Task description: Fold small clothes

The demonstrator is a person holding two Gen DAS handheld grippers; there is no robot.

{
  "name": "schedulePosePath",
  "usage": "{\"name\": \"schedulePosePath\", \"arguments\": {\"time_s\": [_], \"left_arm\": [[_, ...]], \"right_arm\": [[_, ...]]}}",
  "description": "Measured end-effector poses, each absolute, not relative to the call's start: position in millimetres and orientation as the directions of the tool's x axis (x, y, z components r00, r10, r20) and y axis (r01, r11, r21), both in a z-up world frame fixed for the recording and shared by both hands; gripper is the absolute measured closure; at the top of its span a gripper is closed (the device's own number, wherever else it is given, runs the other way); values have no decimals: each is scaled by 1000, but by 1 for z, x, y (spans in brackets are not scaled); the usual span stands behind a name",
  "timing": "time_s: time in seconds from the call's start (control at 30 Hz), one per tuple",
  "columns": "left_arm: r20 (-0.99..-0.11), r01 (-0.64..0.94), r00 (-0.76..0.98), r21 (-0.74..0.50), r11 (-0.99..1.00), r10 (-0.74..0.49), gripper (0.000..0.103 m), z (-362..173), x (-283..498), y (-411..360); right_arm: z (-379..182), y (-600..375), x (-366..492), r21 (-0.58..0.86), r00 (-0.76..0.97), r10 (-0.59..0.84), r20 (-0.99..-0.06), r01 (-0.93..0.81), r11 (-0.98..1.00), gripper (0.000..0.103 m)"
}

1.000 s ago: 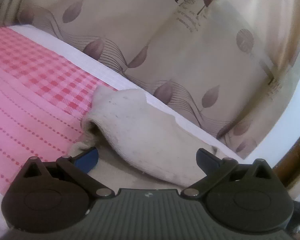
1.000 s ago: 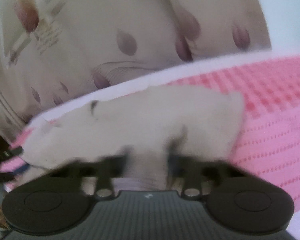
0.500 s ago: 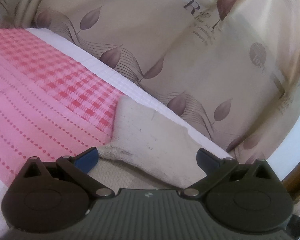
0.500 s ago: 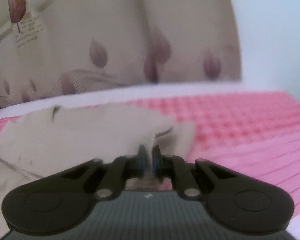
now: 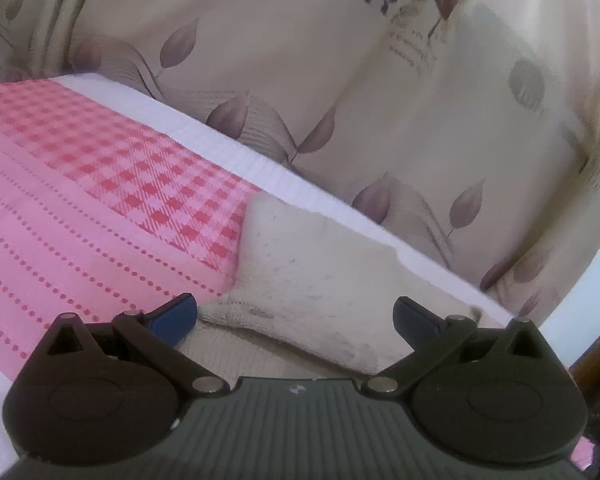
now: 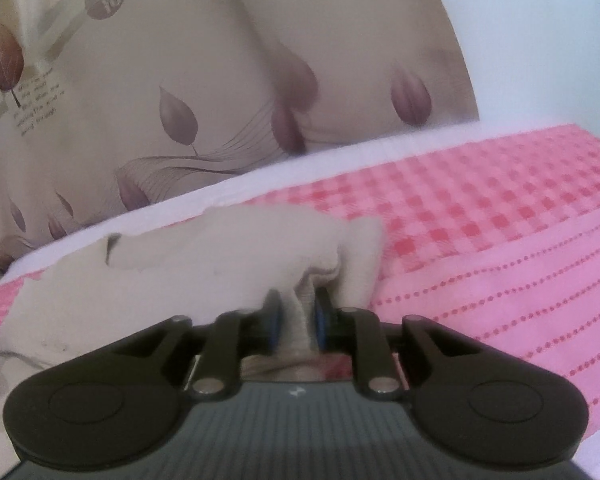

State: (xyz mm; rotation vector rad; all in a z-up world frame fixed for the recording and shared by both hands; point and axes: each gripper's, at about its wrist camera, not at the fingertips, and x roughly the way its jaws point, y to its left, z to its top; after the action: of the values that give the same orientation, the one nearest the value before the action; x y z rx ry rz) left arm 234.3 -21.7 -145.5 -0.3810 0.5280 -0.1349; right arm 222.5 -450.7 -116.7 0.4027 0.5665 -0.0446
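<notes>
A small cream knitted garment point(image 5: 320, 264) lies on a pink checked cloth point(image 5: 100, 184) near the far white edge. In the left wrist view it lies flat, folded over, between and beyond my fingers. My left gripper point(image 5: 296, 318) is open and empty, just above the garment's near part. In the right wrist view the same garment point(image 6: 180, 264) is bunched at its right end. My right gripper point(image 6: 294, 320) is shut on a fold of the garment, its blue pads point(image 6: 321, 320) pinching the cloth.
A beige curtain with purple leaf prints point(image 5: 340, 80) hangs right behind the far edge of the bed; it also shows in the right wrist view point(image 6: 180, 100). The pink cloth point(image 6: 500, 240) stretches to the right. A white wall point(image 6: 532, 40) lies at far right.
The raised fold in the left view has come down flat. My right gripper has closed on the garment's right end and bunched it. The left gripper stays open.
</notes>
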Motion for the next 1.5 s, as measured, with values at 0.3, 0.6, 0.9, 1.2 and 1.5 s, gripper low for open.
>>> {"name": "schedulePosePath", "arguments": {"time_s": [0.3, 0.6, 0.9, 1.2, 1.5], "left_arm": [[-372, 164, 911, -68, 984, -178, 0, -97, 144, -51], [-405, 195, 898, 14, 981, -173, 0, -84, 86, -63], [-401, 192, 904, 70, 979, -148, 0, -81, 58, -67], [-391, 192, 913, 154, 969, -119, 0, -83, 39, -68], [-396, 182, 914, 199, 963, -91, 0, -86, 30, -59]], "right_arm": [[-67, -411, 64, 322, 904, 93, -417, 52, 945, 18], [-76, -368, -44, 244, 908, 102, -406, 0, 970, 13], [-97, -373, -64, 343, 899, 84, -430, 76, 936, 13], [-108, -361, -63, 363, 879, 112, -464, 73, 929, 12], [-113, -350, -66, 390, 862, 150, -484, 60, 919, 9]]}}
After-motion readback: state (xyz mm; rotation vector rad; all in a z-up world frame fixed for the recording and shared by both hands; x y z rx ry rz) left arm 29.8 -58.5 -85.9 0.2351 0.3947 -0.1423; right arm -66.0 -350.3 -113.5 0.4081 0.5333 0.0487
